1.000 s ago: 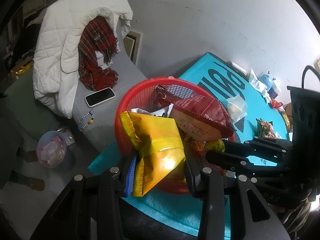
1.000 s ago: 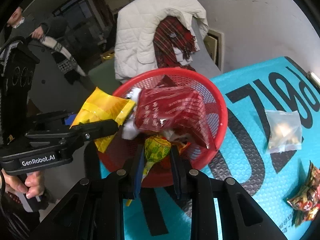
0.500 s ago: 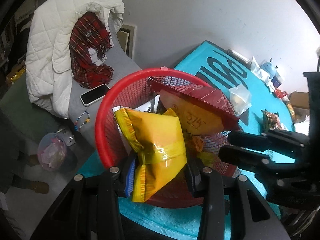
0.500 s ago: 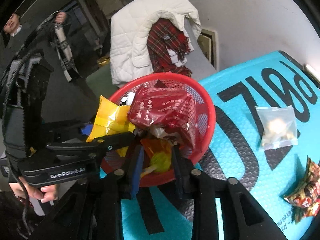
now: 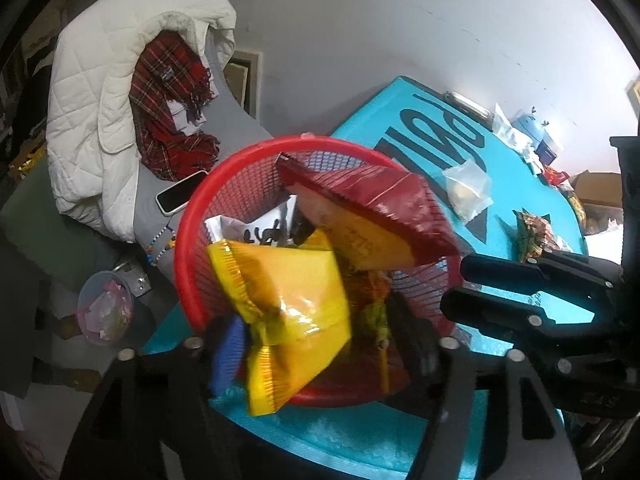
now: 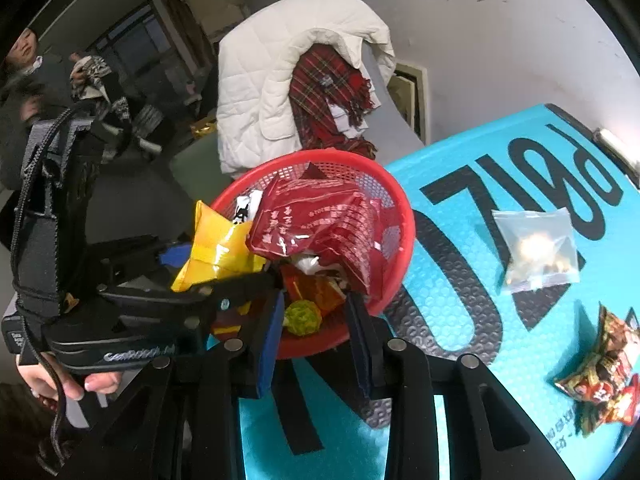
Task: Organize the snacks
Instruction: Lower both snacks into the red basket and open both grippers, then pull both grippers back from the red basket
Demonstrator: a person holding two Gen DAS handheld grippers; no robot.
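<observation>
Since a second ago, my left gripper (image 5: 320, 344) is letting go of the yellow snack bag (image 5: 284, 312): its jaws have just been opening, and the bag is sliding between them, no longer pinched, drooping over the near rim of the red basket (image 5: 192, 224). Further right, the big red packet (image 5: 372, 208) is leaning across the basket's top. My right gripper (image 6: 316, 320) is also easing apart; its jaws have just been opening a little, and the yellow-green candy (image 6: 303, 317) is sitting between the pads, though I cannot tell whether they are pressing on it. Out on the blue mat (image 6: 460, 320), 2 snacks are waiting: the clear pouch (image 6: 534, 248) and, at the far right, the crinkled colourful packet (image 6: 604, 376).

To do this release well, I am judging that both drops need to land inside the rim, so I should be nudging the yellow bag inward before pulling back, since it looks likely to tip out over the edge
</observation>
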